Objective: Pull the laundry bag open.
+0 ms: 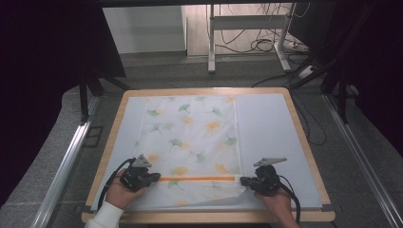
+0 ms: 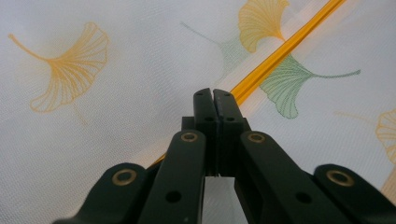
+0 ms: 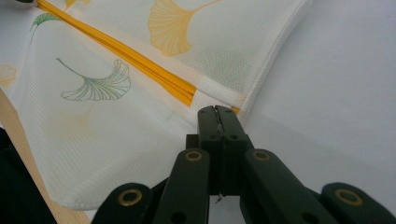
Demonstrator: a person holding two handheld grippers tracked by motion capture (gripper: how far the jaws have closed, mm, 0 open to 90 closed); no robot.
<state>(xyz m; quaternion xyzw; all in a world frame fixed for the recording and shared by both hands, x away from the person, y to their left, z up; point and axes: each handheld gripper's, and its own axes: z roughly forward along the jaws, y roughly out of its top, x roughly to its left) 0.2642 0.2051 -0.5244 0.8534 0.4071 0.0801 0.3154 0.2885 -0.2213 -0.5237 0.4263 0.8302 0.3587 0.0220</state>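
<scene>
A white mesh cloth [image 1: 190, 137] printed with green and yellow ginkgo leaves lies flat on the table, and an orange strip [image 1: 197, 178] crosses it near the front. My left gripper [image 1: 153, 178] sits at the strip's left end, jaws pressed together on the cloth [image 2: 93, 140] where the orange strip [image 2: 280, 51] runs under the tips [image 2: 213, 93]. At the strip's right end my right gripper [image 1: 243, 180] is shut on the cloth's side edge [image 3: 247, 100], beside the orange strip [image 3: 140, 60]. The cloth's front right corner [image 1: 233, 198] stands slightly off the table.
The table has a pale grey mat [image 1: 266, 133] and a wooden rim [image 1: 304, 142]. Bare mat lies right of the cloth. Metal rails [image 1: 66, 161] flank the table. A desk frame and cables [image 1: 256, 42] stand on the floor beyond.
</scene>
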